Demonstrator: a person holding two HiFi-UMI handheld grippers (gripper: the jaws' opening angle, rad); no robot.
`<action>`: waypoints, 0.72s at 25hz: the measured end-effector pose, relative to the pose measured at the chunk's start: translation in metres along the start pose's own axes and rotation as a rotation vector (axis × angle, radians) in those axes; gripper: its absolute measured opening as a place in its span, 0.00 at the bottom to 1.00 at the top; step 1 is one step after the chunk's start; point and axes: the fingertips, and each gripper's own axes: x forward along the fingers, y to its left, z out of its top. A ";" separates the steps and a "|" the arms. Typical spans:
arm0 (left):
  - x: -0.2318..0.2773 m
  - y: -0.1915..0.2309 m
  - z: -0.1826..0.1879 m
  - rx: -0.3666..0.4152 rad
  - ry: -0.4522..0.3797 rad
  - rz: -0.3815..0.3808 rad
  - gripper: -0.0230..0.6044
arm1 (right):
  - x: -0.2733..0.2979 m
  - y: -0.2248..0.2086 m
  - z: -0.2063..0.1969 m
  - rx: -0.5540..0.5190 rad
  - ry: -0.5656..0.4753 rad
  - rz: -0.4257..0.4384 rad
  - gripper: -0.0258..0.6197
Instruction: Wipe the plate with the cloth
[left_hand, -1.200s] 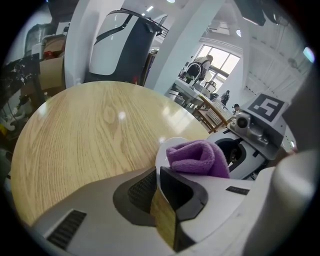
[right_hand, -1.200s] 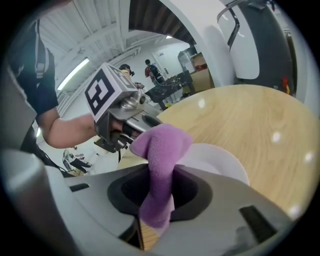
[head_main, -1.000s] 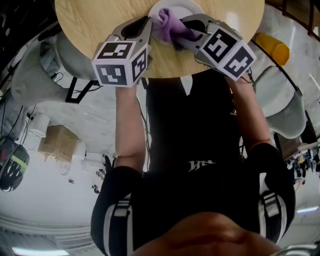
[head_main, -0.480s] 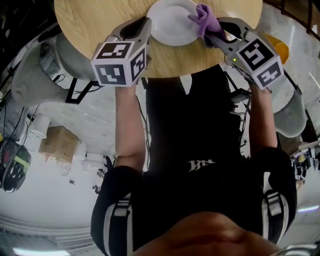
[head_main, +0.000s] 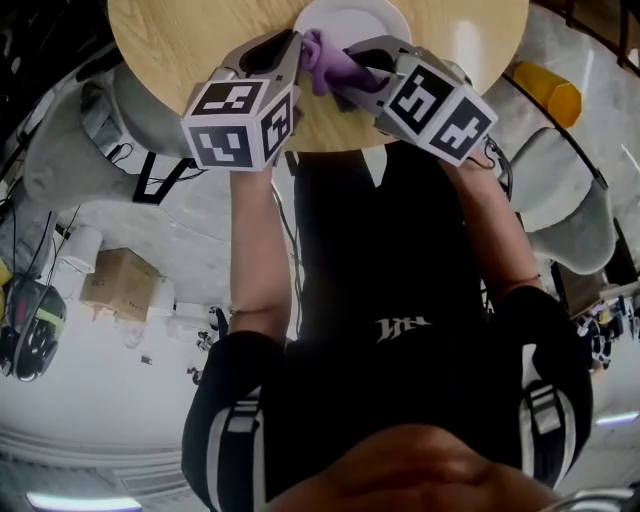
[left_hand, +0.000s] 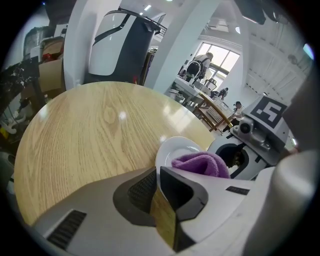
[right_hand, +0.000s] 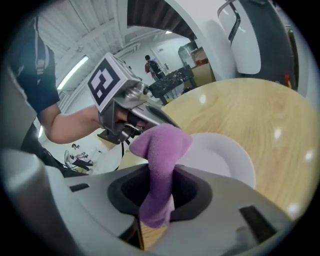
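Top centre of the head view: white plate (head_main: 356, 17), set near the close edge of the round wooden table (head_main: 190, 40). Pinned in place by the left gripper (left_hand: 158, 174), jaws almost together and nipped onto the near rim. A steadying hold, most likely, to stop any skating under the rubbing.

Now the right gripper (right_hand: 160, 176): clamped tight on a fold of the purple cloth (right_hand: 161, 144), with the bunched end standing proud of the tips as a soft pad (and a short tail hanging down between the jaws). Held that way, presumably, to keep hard plastic off the china and put only fabric on it.

Cloth low on the plate's left side in the head view, just beside the left gripper's tips. Touching the surface or hovering a hair above it? Cannot tell from here.

Both tools angled downward and crowded together at that one corner of the dish. Rest of the plate bare and white toward the top of the frame, so wiping judged under way, far side yet to cover.
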 end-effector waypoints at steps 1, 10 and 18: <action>-0.001 0.000 0.000 0.004 0.001 0.001 0.08 | -0.003 -0.002 -0.002 -0.007 0.015 -0.009 0.19; -0.001 0.001 -0.006 0.009 0.006 0.003 0.08 | -0.071 -0.048 -0.048 0.048 0.063 -0.158 0.19; -0.001 0.000 -0.004 0.004 0.001 0.008 0.08 | -0.082 -0.034 -0.029 0.025 0.002 -0.173 0.19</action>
